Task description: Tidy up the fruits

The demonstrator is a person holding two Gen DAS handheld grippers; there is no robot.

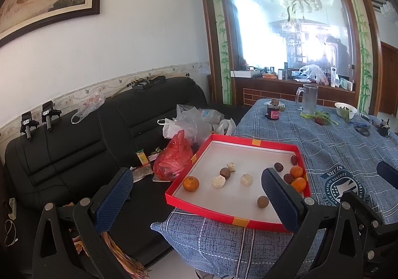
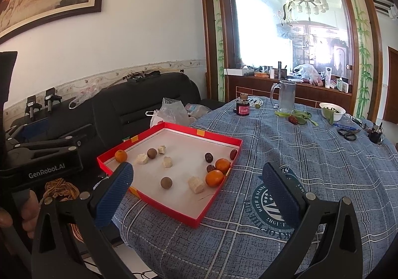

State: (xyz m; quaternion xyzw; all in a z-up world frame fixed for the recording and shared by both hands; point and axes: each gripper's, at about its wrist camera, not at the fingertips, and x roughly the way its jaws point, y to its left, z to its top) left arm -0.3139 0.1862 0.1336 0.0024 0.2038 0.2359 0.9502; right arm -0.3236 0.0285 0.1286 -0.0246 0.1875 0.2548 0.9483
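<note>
Beyond my table's blue plaid tablecloth (image 2: 311, 167), a glass mug (image 2: 286, 97) stands at the far edge, a small dark jar (image 2: 242, 108) just left of it, a white bowl (image 2: 332, 111) and scissors (image 2: 347, 133) to its right. A black sofa (image 1: 82, 144) left of the table holds a red plastic bag (image 1: 173, 158).

Cloth-covered table (image 2: 311, 167): red tray (image 2: 219, 154), glass mug (image 2: 286, 97), scissors (image 2: 347, 134).

The shallow red cardboard tray (image 2: 219, 200) contains three round orange tangerines (image 2: 214, 178), two round brown longans (image 2: 166, 182), three dark red wrinkled dates (image 2: 208, 157) and four pale cream-coloured chunks (image 2: 196, 185). One further dark red date (image 2: 291, 119) lies outside on the blue checked tablecloth (image 2: 323, 167).
</note>
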